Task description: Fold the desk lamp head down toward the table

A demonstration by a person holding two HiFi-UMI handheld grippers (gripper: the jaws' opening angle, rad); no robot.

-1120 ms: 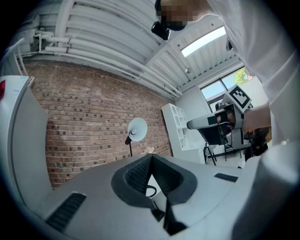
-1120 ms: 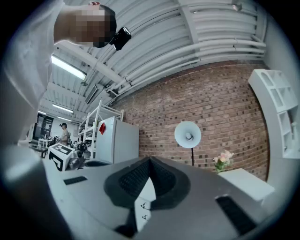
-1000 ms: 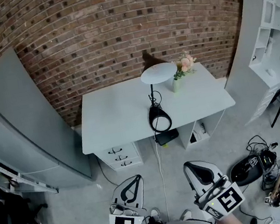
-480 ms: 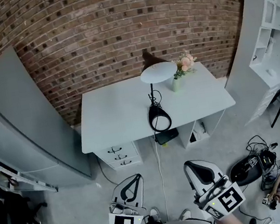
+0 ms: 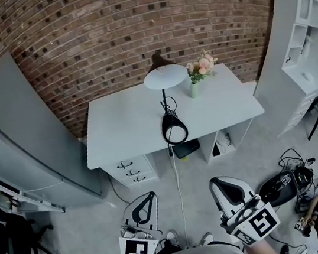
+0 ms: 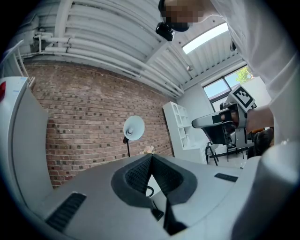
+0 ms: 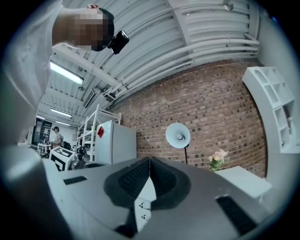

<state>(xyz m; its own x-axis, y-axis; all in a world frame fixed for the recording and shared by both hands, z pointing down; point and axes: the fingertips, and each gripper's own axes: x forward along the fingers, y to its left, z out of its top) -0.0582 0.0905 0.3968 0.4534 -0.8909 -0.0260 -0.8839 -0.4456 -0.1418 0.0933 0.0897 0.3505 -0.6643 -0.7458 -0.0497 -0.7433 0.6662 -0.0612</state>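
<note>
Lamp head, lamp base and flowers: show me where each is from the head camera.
lamp head (image 5: 166, 76), head view, middle of the white disc.
lamp base (image 5: 170, 120), head view, upper part of the black ring.
flowers (image 5: 200, 66), head view, pink blooms.

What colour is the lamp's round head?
White: the lamp head shows clearest in the head view.

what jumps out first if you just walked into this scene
The white desk lamp stands upright, its round head raised, on a white desk against the red brick wall, with a small vase of flowers beside it. In the foreground the left gripper and right gripper hang shut and empty, well short of the desk.
</note>
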